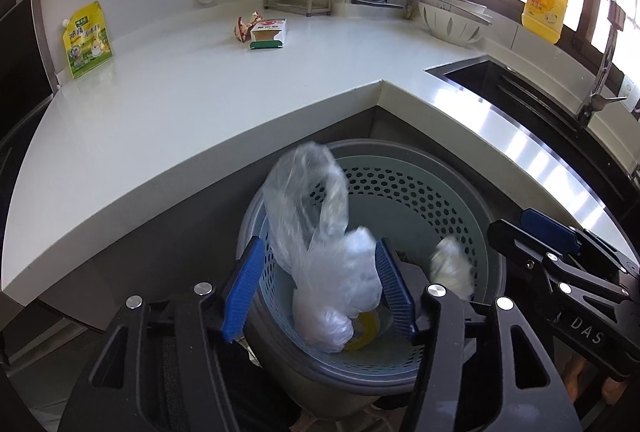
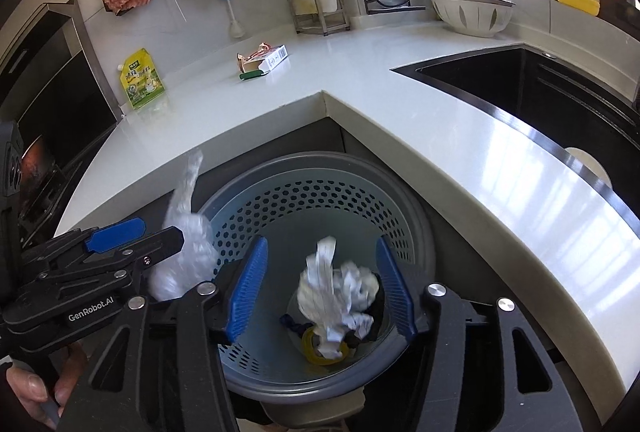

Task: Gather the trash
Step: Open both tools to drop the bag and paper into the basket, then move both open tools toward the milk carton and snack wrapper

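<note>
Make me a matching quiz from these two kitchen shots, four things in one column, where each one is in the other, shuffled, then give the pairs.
Things:
1. clear plastic bag
2. crumpled white paper
3. yellow detergent bottle
4. green seasoning pouch

Places:
A. on the sill by the window
B. between the open jaws of the right gripper, over the bin
C. standing against the wall at the counter's left end
D. between the open jaws of the left gripper, over the bin

Pairs: 1-D, 2-B, 3-A, 4-C
</note>
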Tool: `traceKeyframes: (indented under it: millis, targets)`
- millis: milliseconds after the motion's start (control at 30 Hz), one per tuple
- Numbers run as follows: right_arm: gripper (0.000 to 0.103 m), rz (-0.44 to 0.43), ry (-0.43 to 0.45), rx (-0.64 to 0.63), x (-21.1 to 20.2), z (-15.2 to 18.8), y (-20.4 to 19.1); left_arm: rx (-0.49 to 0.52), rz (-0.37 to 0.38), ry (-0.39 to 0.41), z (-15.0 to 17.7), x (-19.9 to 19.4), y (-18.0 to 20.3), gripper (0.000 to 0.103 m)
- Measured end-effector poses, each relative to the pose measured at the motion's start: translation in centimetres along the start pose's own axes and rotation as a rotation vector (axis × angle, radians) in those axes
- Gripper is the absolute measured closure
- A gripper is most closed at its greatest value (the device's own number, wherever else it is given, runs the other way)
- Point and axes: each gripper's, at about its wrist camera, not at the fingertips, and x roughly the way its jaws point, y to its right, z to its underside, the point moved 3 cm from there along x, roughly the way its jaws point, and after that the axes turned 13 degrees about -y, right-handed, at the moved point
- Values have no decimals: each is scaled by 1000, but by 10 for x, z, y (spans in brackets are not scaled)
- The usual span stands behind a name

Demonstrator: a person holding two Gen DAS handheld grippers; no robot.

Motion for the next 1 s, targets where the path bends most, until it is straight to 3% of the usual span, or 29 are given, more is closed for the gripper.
traceKeyframes:
  millis: [167, 533, 667, 833, 1000]
  targets:
    - [43, -1, 4, 11, -3, 0, 3, -16, -3, 1, 2, -2, -5, 34]
    - [40, -9, 1, 13, -3, 2, 3, -42, -14, 12, 3, -6, -14, 27]
    - [39, -8, -3, 5, -2, 2, 0, -74, -26, 28, 1, -10, -23, 19]
    - [36, 0, -4, 0, 3, -6, -1, -106, -45, 52, -16, -16, -39, 18]
    - [34, 2, 17, -16, 8, -30, -5, -130, -88, 125, -50, -28, -61, 12]
